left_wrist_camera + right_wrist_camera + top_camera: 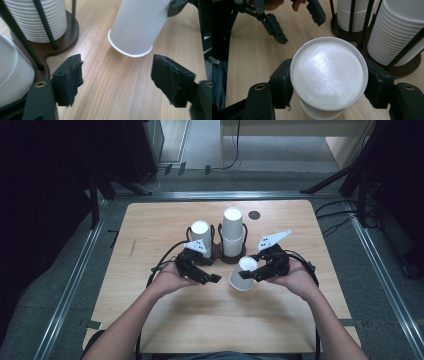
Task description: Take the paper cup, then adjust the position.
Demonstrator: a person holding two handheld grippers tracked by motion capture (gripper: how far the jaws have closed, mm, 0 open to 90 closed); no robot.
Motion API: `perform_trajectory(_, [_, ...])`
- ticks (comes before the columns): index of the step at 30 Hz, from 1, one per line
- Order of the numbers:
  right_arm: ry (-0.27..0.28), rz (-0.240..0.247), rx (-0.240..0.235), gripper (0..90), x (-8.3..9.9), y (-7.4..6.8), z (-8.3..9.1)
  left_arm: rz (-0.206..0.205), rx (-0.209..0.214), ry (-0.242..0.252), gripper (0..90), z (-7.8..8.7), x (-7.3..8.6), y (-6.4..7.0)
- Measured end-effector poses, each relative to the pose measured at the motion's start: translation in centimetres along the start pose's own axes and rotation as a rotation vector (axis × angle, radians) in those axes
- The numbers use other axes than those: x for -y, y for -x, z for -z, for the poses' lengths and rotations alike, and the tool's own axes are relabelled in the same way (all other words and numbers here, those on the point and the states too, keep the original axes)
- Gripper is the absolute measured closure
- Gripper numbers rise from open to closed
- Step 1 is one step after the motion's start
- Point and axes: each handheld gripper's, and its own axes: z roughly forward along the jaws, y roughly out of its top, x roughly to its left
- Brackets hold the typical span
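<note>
A single white paper cup (242, 275) hangs tilted just above the table, mouth down and toward the left. My right gripper (253, 270) is shut on its upper wall. In the right gripper view the cup's flat base (328, 72) faces the camera between my right gripper's (328, 86) two black pads. My left gripper (210, 271) stands open a short way left of the cup, with nothing in it. In the left gripper view the cup (137, 25) hangs ahead of my left gripper's (117, 80) spread jaws.
Behind the grippers a brown cup holder (232, 259) with black rods carries two stacks of white cups, a lower one (201, 236) and a taller one (233, 231). A dark round hole (254, 214) marks the table's far side. Bare wood lies in front.
</note>
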Motion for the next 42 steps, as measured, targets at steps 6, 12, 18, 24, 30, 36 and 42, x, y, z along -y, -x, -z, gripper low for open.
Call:
perform_trajectory(6, [0.003,-0.001,-0.004,33.7,-0.1,0.1,-0.2,-0.014,0.038,0.015,16.4,-0.3,-0.1,0.1])
perform_trajectory(12, [0.016,0.014,-0.024,33.8,-0.8,-0.2,-0.5,-0.038,0.046,-0.002,16.8,-1.1,-0.2,0.4])
perform_trajectory(18, [0.013,0.019,-0.035,33.8,-1.3,-0.4,-0.7,-0.036,0.066,0.021,15.7,-1.5,-0.4,0.5])
perform_trajectory(24, [0.02,0.026,-0.045,33.8,-1.7,-0.8,-0.8,-0.04,0.092,0.018,13.0,-2.4,-0.6,0.6])
perform_trajectory(30, [0.031,0.033,-0.059,33.9,-2.0,-1.1,-0.9,-0.06,0.089,0.018,12.7,-2.8,-0.8,1.0])
perform_trajectory(36, [0.037,0.043,-0.073,33.8,-2.3,-1.4,-1.2,-0.076,0.089,0.032,13.3,-2.8,-0.8,1.0])
perform_trajectory(42, [0.037,0.049,-0.092,33.9,-2.6,-1.8,-1.7,-0.092,0.092,0.028,13.7,-3.1,-0.8,1.3])
